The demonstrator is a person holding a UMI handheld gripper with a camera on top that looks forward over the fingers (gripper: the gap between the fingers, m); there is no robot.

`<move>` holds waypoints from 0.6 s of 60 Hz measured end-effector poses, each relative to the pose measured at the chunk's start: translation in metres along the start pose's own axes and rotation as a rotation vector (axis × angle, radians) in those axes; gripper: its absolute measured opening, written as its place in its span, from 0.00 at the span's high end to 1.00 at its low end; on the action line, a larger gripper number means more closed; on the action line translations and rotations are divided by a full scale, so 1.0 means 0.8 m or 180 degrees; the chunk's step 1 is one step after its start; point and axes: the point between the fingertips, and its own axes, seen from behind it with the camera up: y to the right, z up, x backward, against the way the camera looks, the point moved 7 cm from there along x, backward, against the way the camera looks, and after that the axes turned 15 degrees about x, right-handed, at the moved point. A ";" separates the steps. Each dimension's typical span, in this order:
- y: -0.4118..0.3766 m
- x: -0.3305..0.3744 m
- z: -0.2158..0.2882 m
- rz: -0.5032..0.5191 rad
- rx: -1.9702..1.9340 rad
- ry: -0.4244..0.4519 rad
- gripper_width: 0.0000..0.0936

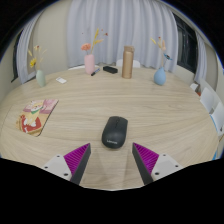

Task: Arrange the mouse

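**Black mouse just ahead of a spread gripper**

A black computer mouse (115, 131) lies on a light wooden bench (80, 115), just beyond the gripper (112, 159), whose pink-padded fingers (77, 158) stand spread apart and hold nothing. Left of the mouse lies a colourful booklet (36, 116). Far beyond the mouse stand a tall brown bottle (127, 59) and three vases with flowers (90, 63).

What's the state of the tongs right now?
Tongs: open, holding nothing; the black mouse sits on the table just ahead of them.
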 end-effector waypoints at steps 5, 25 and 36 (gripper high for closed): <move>-0.001 -0.022 0.003 0.0051 -0.0026 -0.0002 0.08; 0.005 -0.081 0.054 0.0071 -0.0042 0.0110 0.17; 0.008 -0.094 0.065 0.0054 0.0008 0.0105 0.51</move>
